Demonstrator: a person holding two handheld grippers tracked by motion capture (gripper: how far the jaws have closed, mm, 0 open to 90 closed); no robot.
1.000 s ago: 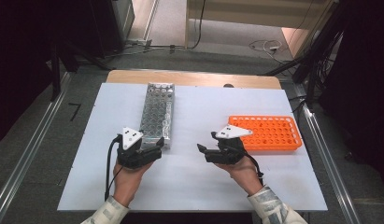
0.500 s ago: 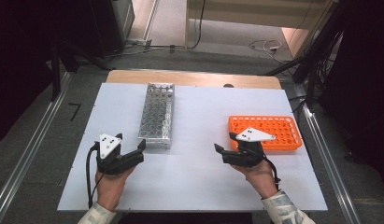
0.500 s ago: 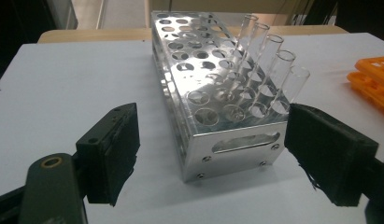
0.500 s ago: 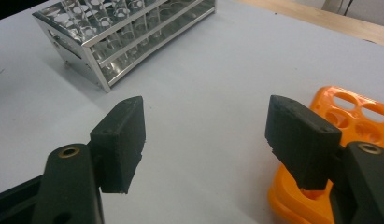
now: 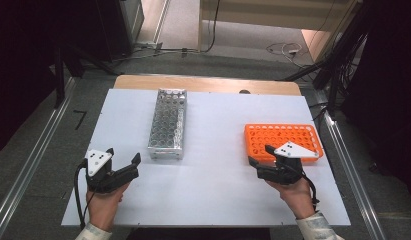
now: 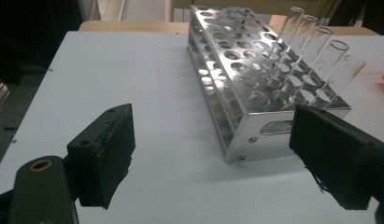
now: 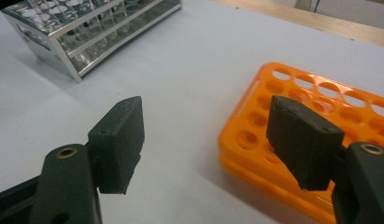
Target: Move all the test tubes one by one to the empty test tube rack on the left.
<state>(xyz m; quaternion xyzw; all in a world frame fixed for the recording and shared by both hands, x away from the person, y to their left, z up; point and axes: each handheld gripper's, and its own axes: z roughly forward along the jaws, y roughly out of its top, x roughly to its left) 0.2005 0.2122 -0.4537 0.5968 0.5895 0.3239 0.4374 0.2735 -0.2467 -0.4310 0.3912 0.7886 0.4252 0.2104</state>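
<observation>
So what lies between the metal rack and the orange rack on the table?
Nothing: in the high view, the stretch of white table between the metal rack and the orange rack is bare.

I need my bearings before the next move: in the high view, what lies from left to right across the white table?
Left hand-held gripper, jaws open → metal tube rack → right hand-held gripper, jaws open, at the near left corner of the orange tube rack, which reaches farthest right.
</observation>
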